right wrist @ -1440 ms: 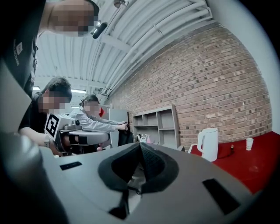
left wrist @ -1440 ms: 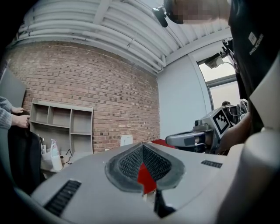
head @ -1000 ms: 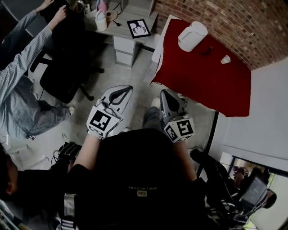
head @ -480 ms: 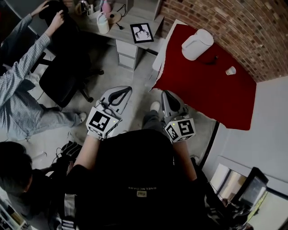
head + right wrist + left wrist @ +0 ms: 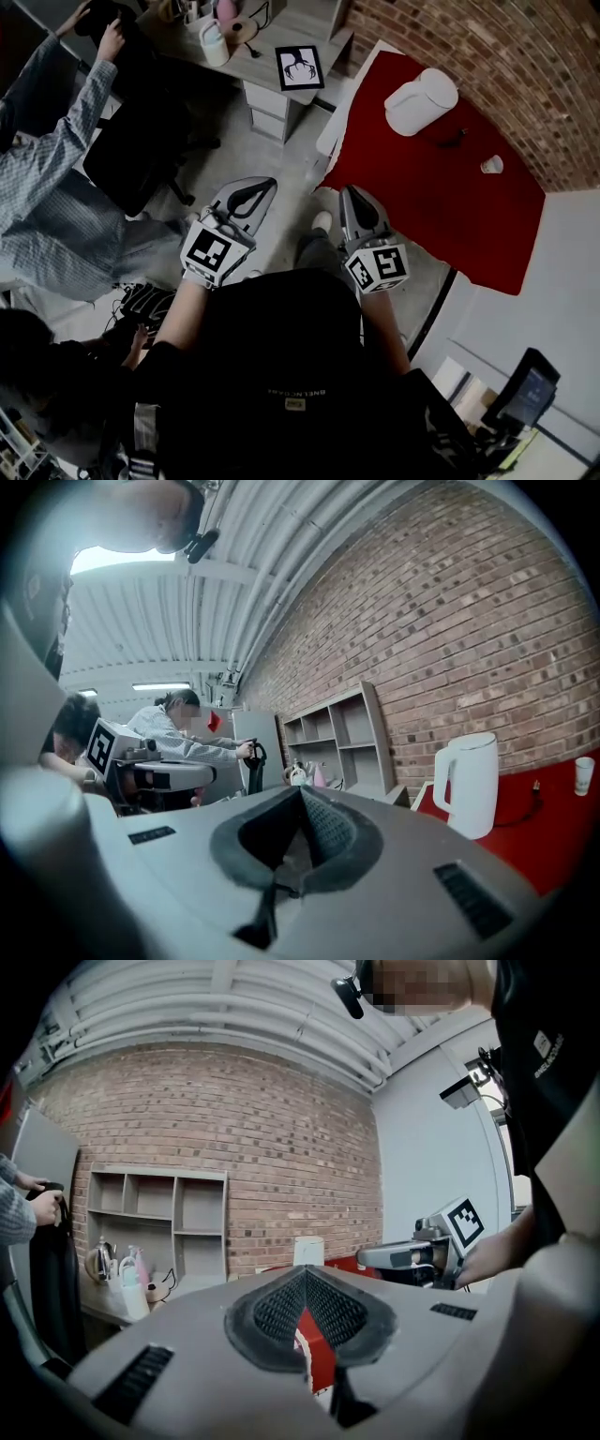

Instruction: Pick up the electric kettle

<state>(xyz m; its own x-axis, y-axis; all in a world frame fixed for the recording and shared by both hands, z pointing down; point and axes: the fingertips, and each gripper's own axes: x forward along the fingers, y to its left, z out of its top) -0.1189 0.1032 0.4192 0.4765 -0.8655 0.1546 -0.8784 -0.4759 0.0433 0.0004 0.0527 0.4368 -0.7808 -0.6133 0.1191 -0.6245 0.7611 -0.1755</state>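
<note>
One electric kettle (image 5: 422,101), one cup (image 5: 491,165), upper right on one red table (image 5: 450,216). Two tools, centre: left gripper (image 5: 263,183), right gripper (image 5: 352,191), both clenched, empty.

Kettle (image 5: 421,101) smooth white plastic; table cover (image 5: 441,192) matt red cloth; wall (image 5: 525,61) rough brick.

1 overhead view; 2 level, along jaws

No legible text; white print on black shirt (image 5: 293,392) too small.
</note>
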